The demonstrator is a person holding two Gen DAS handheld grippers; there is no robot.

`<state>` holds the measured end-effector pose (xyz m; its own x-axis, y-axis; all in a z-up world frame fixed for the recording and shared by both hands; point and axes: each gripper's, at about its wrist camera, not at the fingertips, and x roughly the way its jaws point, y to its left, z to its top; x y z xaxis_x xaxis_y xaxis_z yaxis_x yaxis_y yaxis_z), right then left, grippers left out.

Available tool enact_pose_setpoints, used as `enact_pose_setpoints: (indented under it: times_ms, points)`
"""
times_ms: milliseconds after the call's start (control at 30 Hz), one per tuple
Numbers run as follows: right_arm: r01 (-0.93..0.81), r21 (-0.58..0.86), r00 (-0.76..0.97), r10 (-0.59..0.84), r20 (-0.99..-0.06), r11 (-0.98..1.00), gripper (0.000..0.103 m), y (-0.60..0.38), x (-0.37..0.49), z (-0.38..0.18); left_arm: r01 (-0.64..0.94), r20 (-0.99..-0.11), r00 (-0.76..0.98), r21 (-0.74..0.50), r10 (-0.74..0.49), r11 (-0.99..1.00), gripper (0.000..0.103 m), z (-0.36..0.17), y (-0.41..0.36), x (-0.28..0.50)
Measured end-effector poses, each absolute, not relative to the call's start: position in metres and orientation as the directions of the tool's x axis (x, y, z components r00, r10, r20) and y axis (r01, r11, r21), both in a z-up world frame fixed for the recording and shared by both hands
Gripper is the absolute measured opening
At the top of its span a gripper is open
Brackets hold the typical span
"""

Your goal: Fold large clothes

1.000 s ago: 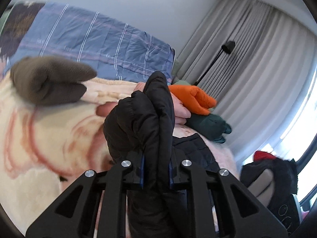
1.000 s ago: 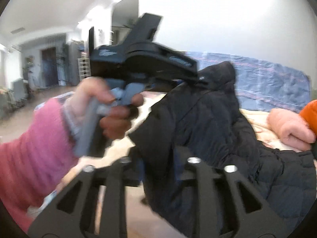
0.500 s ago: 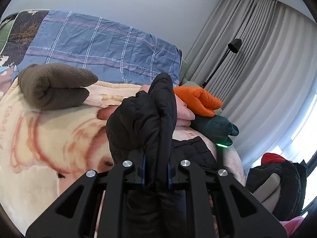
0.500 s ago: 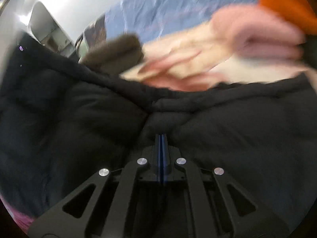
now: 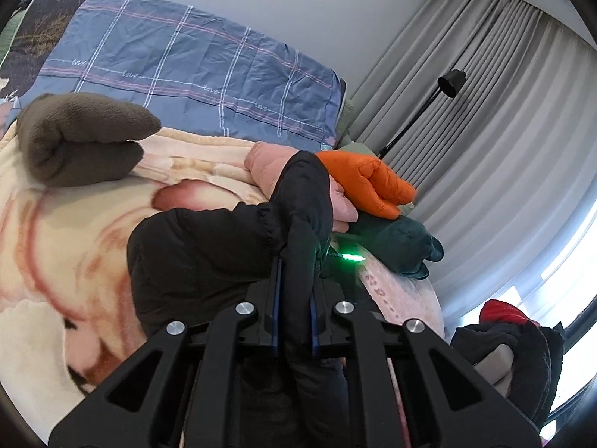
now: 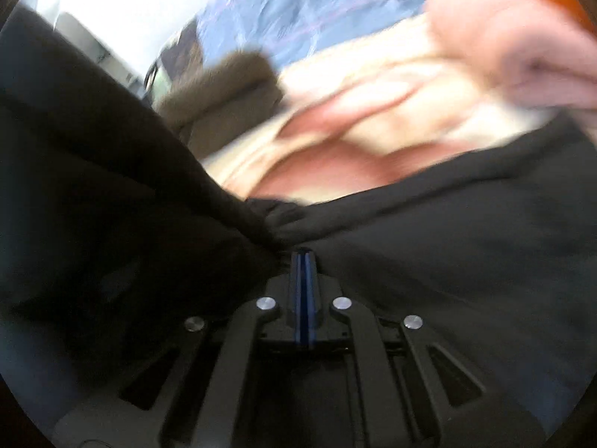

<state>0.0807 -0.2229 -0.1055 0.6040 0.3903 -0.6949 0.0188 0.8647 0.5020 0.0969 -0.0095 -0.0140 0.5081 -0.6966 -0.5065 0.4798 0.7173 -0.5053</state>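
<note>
My left gripper (image 5: 293, 287) is clamped on a thick fold of the black puffer jacket (image 5: 209, 246), the jaws squeezing down a touch more on the padding as I hold it. The fabric rises out of the jaws toward twelve o'clock, then spills away to nine o'clock over the cream floral blanket (image 5: 74, 231) on the bed.

In the blurred right wrist view, my right gripper (image 6: 303, 257) shows its blue pads pressed nearly together, and the jacket (image 6: 447, 261) bunches to a gathered point right at the tips at twelve o'clock. I read that as a pinch on a thin edge, though the blur keeps me from being sure how much cloth is caught.

So both grippers have the same garment, and its bulk hangs between them, sagging onto the bed. The long span runs from one gripper to the other, so my judgement is the coming fold depends on carrying those two held points toward each other. The folded brown fleece (image 5: 82, 138), pink jacket (image 5: 276, 164) and orange jacket (image 5: 369, 183) lie well beyond, around eleven to one o'clock.
</note>
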Motion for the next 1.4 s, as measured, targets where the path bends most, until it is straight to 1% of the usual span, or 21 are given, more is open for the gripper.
enact_pose_setpoints:
  times_ms: [100,167,300,367,400,433,467,500,567,667,733,800,833,900,933,1000,1100,1167,1200,1300,1400]
  points:
    - [0.021,0.498,0.697,0.345,-0.629,0.867,0.013,-0.259,0.023,-0.080,0.484,-0.525,0.476,-0.514,-0.706,0.708,0.010,-0.016,-0.029,0.100]
    - [-0.024,0.502,0.713,0.367,-0.597,0.864,0.013,-0.268,-0.012,-0.075,0.483,-0.541,0.446,-0.525,-0.713,0.701,0.008,-0.018,-0.044,0.102]
    - [-0.155,0.661,0.608,0.599,-0.522,0.734,0.013,-0.239,-0.022,-0.102,0.506,-0.552,0.410,-0.525,-0.726,0.684,0.006,-0.018,-0.068,0.104]
    - [-0.177,0.629,0.538,0.609,-0.583,0.757,0.012,-0.208,-0.017,-0.120,0.524,-0.556,0.416,-0.500,-0.719,0.690,0.006,-0.016,-0.075,0.100]
    - [-0.162,0.570,0.524,0.560,-0.642,0.806,0.007,-0.192,-0.014,-0.131,0.528,-0.562,0.422,-0.486,-0.712,0.696,0.006,-0.016,-0.076,0.099]
    - [-0.160,0.494,0.540,0.495,-0.681,0.854,0.006,-0.178,-0.010,-0.140,0.530,-0.578,0.436,-0.455,-0.690,0.716,0.006,-0.019,-0.078,0.097]
    - [-0.173,0.466,0.555,0.476,-0.682,0.868,0.005,-0.173,-0.008,-0.142,0.523,-0.590,0.448,-0.437,-0.672,0.732,0.006,-0.021,-0.076,0.097]
    - [-0.161,0.492,0.553,0.491,-0.673,0.855,0.005,-0.178,-0.007,-0.141,0.511,-0.600,0.457,-0.426,-0.656,0.746,0.006,-0.025,-0.072,0.097]
    - [-0.147,0.552,0.550,0.531,-0.645,0.821,0.005,-0.191,-0.011,-0.137,0.491,-0.606,0.481,-0.412,-0.633,0.768,0.007,-0.028,-0.056,0.097]
    - [-0.144,0.518,0.602,0.490,-0.631,0.843,0.006,-0.210,-0.031,-0.124,0.444,-0.581,0.568,-0.380,-0.583,0.812,0.009,-0.022,-0.016,0.091]
    - [-0.159,0.454,0.634,0.443,-0.634,0.877,0.013,-0.214,-0.046,-0.113,0.380,-0.561,0.635,-0.371,-0.531,0.847,0.013,-0.025,0.022,0.087]
    - [-0.178,0.418,0.644,0.426,-0.635,0.891,0.028,-0.211,-0.056,-0.106,0.304,-0.554,0.678,-0.388,-0.484,0.870,0.020,-0.035,0.059,0.083]
    - [-0.198,0.392,0.646,0.420,-0.637,0.899,0.030,-0.207,-0.061,-0.103,0.264,-0.554,0.691,-0.404,-0.464,0.876,0.022,-0.044,0.079,0.083]
    - [-0.212,0.334,0.644,0.389,-0.659,0.918,0.031,-0.199,-0.067,-0.101,0.133,-0.591,0.708,-0.425,-0.386,0.895,0.031,-0.075,0.126,0.082]
    - [-0.211,0.301,0.638,0.364,-0.678,0.930,0.031,-0.188,-0.060,-0.106,0.088,-0.610,0.706,-0.428,-0.360,0.899,0.031,-0.086,0.141,0.081]
    - [-0.199,0.278,0.631,0.340,-0.698,0.940,0.032,-0.182,-0.056,-0.113,0.013,-0.653,0.675,-0.455,-0.343,0.890,0.038,-0.120,0.176,0.080]
    - [-0.173,0.292,0.624,0.334,-0.707,0.941,0.031,-0.181,-0.051,-0.114,-0.019,-0.664,0.632,-0.530,-0.401,0.848,0.050,-0.151,0.205,0.077]
    - [-0.161,0.302,0.620,0.334,-0.710,0.940,0.031,-0.180,-0.050,-0.114,0.014,-0.637,0.600,-0.597,-0.484,0.802,0.062,-0.167,0.214,0.078]
    - [-0.156,0.301,0.620,0.331,-0.712,0.941,0.031,-0.180,-0.051,-0.113,0.031,-0.627,0.585,-0.616,-0.514,0.787,0.065,-0.172,0.215,0.082]
    - [-0.142,0.293,0.619,0.316,-0.719,0.945,0.032,-0.174,-0.037,-0.125,0.063,-0.593,0.535,-0.683,-0.602,0.728,0.067,-0.188,0.216,0.100]
    - [-0.125,0.274,0.624,0.290,-0.726,0.954,0.032,-0.168,-0.041,-0.125,0.084,-0.518,0.492,-0.772,-0.700,0.630,0.067,-0.201,0.214,0.119]
